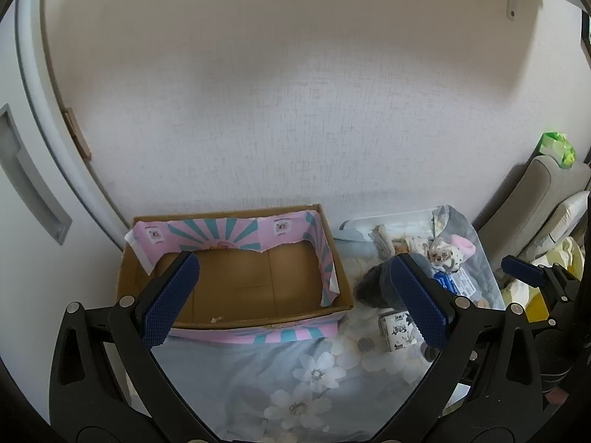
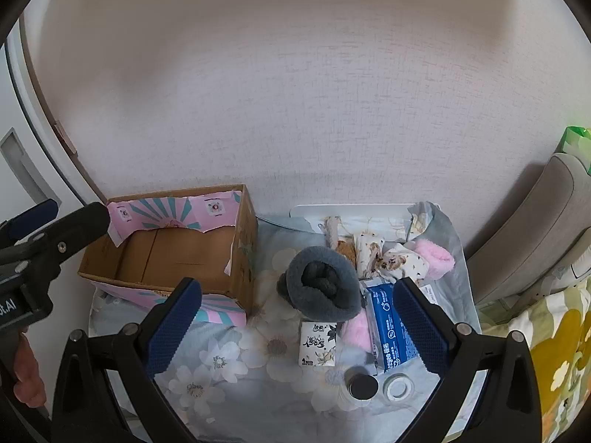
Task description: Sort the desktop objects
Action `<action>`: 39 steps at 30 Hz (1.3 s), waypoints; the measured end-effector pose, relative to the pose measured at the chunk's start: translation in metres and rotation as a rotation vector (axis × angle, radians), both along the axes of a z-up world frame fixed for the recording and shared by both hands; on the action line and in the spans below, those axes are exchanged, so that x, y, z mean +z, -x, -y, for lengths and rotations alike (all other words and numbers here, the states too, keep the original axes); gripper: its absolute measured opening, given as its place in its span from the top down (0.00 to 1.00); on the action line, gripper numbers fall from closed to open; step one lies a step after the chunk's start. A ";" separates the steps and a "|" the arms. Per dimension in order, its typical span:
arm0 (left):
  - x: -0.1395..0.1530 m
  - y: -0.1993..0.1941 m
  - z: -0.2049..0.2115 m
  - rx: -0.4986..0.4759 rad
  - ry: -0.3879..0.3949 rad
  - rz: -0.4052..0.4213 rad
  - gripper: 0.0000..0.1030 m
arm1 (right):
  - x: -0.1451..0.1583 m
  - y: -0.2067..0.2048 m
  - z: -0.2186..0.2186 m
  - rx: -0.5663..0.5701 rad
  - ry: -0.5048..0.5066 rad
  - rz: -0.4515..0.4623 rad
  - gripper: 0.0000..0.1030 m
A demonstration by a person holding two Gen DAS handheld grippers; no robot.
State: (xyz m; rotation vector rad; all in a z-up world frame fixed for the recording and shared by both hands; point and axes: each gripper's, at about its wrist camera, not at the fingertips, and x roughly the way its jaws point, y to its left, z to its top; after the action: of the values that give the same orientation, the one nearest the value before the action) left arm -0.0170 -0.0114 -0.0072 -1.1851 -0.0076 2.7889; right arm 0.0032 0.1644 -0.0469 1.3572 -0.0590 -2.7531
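An empty cardboard box (image 1: 255,280) (image 2: 177,254) with pink and teal paper lining stands at the left on the floral cloth. My left gripper (image 1: 295,304) hangs open above the box's front edge, nothing between its fingers. To the right lies a pile: a rolled grey sock (image 2: 325,284) (image 1: 373,288), a small white tissue pack (image 2: 318,343) (image 1: 400,330), a blue tissue pack (image 2: 391,328), pink fluffy socks (image 2: 436,258), patterned cloths (image 2: 380,254), a black-capped bottle (image 2: 364,387) and a tape roll (image 2: 398,387). My right gripper (image 2: 297,323) is open above the pile, holding nothing.
A textured white wall rises right behind the box and pile. A white door with a recessed handle (image 1: 33,184) is at the left. A grey cushion (image 2: 535,236) and a yellow floral blanket (image 2: 554,350) lie to the right. A hand (image 2: 27,373) grips the left tool.
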 end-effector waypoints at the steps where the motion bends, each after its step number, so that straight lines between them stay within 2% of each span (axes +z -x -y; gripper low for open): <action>1: 0.000 0.000 -0.001 0.000 0.000 0.000 0.00 | 0.000 0.000 0.000 0.001 0.001 0.001 0.00; 27: -0.001 -0.008 -0.007 -0.015 -0.011 0.008 0.00 | 0.008 -0.010 -0.001 0.020 0.002 -0.029 0.00; 35: -0.004 -0.011 -0.008 -0.013 -0.017 0.019 0.00 | 0.022 -0.011 -0.026 0.034 0.002 -0.067 0.00; 39: -0.013 -0.012 -0.013 -0.022 -0.024 0.045 0.00 | 0.027 -0.013 -0.047 0.020 -0.038 -0.087 0.00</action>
State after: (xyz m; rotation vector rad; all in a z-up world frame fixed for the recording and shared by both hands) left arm -0.0053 0.0011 -0.0205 -1.2337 -0.0316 2.7347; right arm 0.0165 0.2117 -0.0203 1.2374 0.0114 -2.8071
